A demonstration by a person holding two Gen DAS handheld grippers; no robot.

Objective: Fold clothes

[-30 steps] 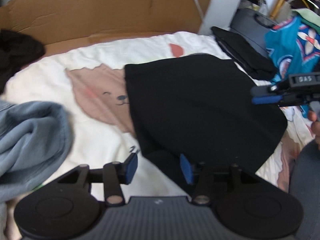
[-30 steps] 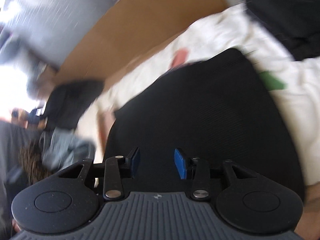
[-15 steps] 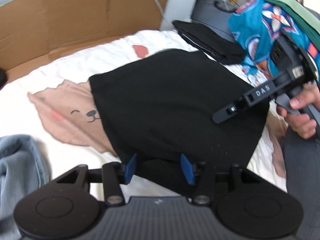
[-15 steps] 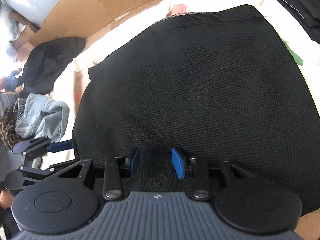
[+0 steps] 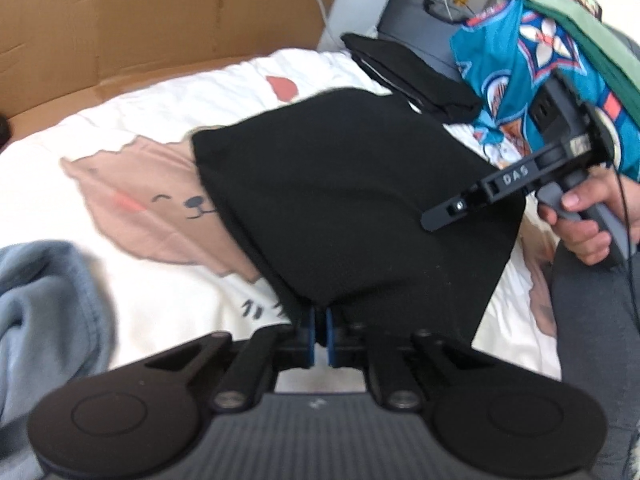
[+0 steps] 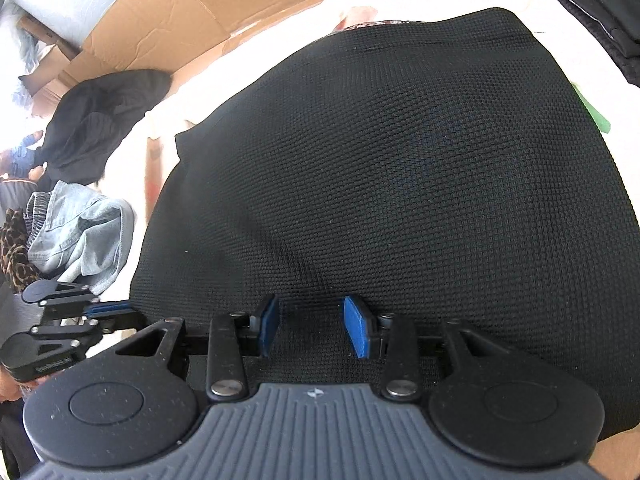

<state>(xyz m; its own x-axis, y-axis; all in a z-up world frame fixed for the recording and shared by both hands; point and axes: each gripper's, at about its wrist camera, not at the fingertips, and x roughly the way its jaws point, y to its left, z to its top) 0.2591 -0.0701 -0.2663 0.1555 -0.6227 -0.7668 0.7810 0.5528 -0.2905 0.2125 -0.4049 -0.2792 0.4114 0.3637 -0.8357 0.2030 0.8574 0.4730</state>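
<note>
The black knit garment point(image 6: 380, 160), a flat panel of coarse mesh-like weave, lies spread on a white bedsheet printed with a tan bear face point(image 5: 168, 208), its near hem facing both grippers and its body stretching away from them toward the brown cardboard sheet point(image 5: 140, 24) propped at the far side of the bed. Its long axis looks to run away from the person, so a fold would carry the near hem up and over toward the far edge. The left gripper point(image 5: 320, 332) sits at the garment's near left corner with its blue pads drawn together, clenched on the hem cloth there; the right wrist view shows the same tool low at the left border, pinched at that corner. The right gripper point(image 6: 314, 326) hovers over the near hem further along, jaws parted with the knit lying under and between the blue pads but not pinched, so that side is not yet gripped. In my judgement the left hand is ready and the right hand point(image 5: 584, 220) must close on its stretch of hem before the lift. Around the garment lie a grey-blue fleece bundle point(image 5: 44, 312) to the left, a folded black garment point(image 5: 412, 76) and a teal patterned shirt point(image 5: 520, 80) to the right.
</note>
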